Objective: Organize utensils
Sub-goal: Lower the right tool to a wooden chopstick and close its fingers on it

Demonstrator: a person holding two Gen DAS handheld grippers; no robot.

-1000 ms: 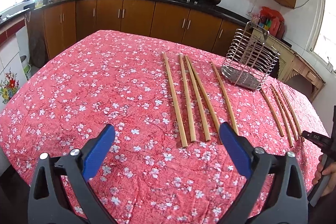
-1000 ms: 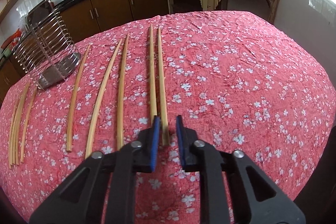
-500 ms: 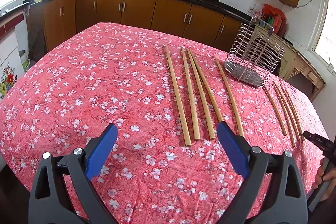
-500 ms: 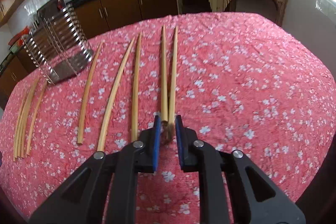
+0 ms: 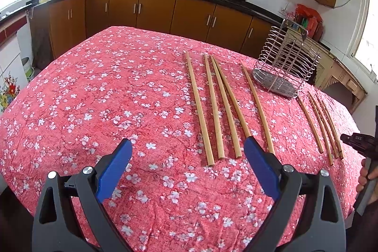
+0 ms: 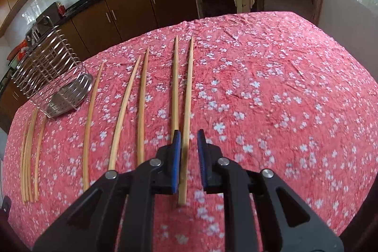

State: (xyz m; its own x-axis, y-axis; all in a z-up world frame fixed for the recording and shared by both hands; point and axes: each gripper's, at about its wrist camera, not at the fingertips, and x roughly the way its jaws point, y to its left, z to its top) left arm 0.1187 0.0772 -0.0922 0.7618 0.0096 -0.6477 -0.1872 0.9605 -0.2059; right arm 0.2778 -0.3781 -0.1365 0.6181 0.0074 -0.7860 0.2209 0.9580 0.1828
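The right gripper [image 6: 189, 134] has slid forward over the surface [image 6: 283, 110]. A second ago its fingers sat just short of the near ends of the two rightmost chopsticks. Now they straddle the outermost chopstick [image 6: 187, 91], whose near end lies back under the gripper body. The fingers are only narrowly apart. The stick runs close along the left one, with a clear gap to the right one, so it is lined up but apparently not yet pinched and still lies flat on the cloth. This looks like the start of the first pick-up, with the squeeze and lift still to come.

The left gripper [image 5: 186, 141] has stayed where it was. Its fingers are spread wide with nothing between them, just short of the near ends of the sticks.

Beyond the right fingers the count is eight chopsticks:
- the straddled one
- its neighbour [image 6: 175, 86], just left of the fingers
- a pair [image 6: 125, 105] further left
- a single one [image 6: 91, 110] beyond that
- a tight group of three [image 6: 29, 145] well off to the left

There is one wire utensil rack [image 6: 54, 77], empty, far ahead and to the left between the single stick and the group of three.
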